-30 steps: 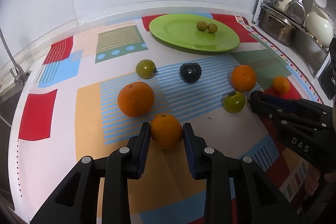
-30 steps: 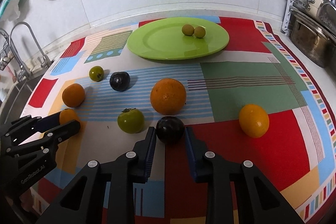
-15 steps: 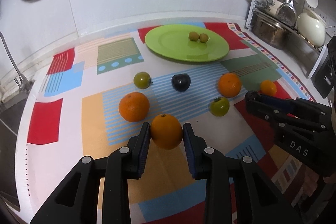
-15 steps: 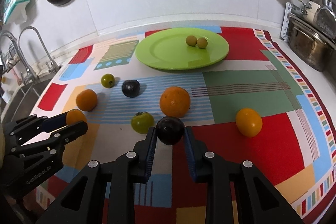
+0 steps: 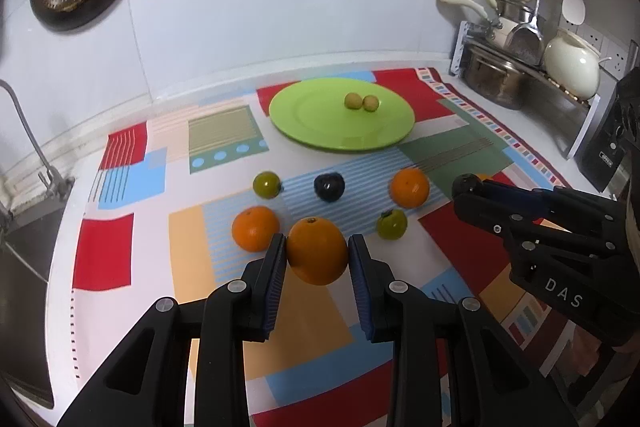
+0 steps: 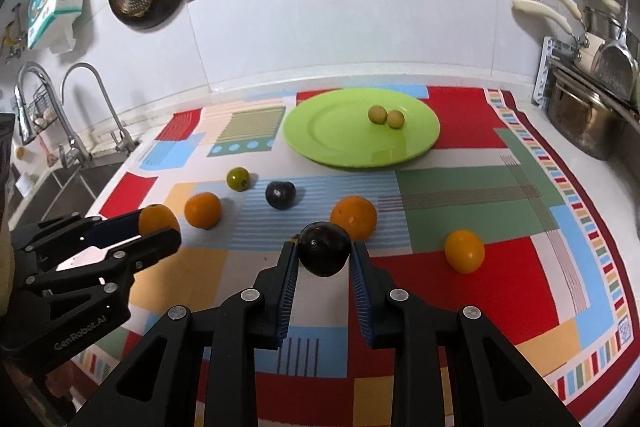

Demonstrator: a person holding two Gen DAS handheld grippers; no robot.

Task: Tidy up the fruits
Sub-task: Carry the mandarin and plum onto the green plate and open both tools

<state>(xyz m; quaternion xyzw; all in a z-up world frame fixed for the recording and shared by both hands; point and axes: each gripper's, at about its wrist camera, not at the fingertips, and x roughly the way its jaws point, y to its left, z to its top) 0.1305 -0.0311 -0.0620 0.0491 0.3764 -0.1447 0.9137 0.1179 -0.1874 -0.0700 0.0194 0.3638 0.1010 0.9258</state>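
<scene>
The left gripper (image 5: 317, 259) clamps an orange (image 5: 317, 251); the right gripper (image 6: 324, 259) clamps a dark plum (image 6: 325, 248). Both fruits ride above the cloth. The plate (image 6: 320, 131) lies straight ahead of both, nearer the right.

Both wrist views low, facing wall; share green plate (image 5: 342, 115) (image 6: 360, 129).

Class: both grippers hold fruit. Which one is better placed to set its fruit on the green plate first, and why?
Probably the right. The right gripper holds the dark plum nearer the green plate, with open cloth ahead. The left gripper, holding an orange, sits farther back behind other fruit.
</scene>
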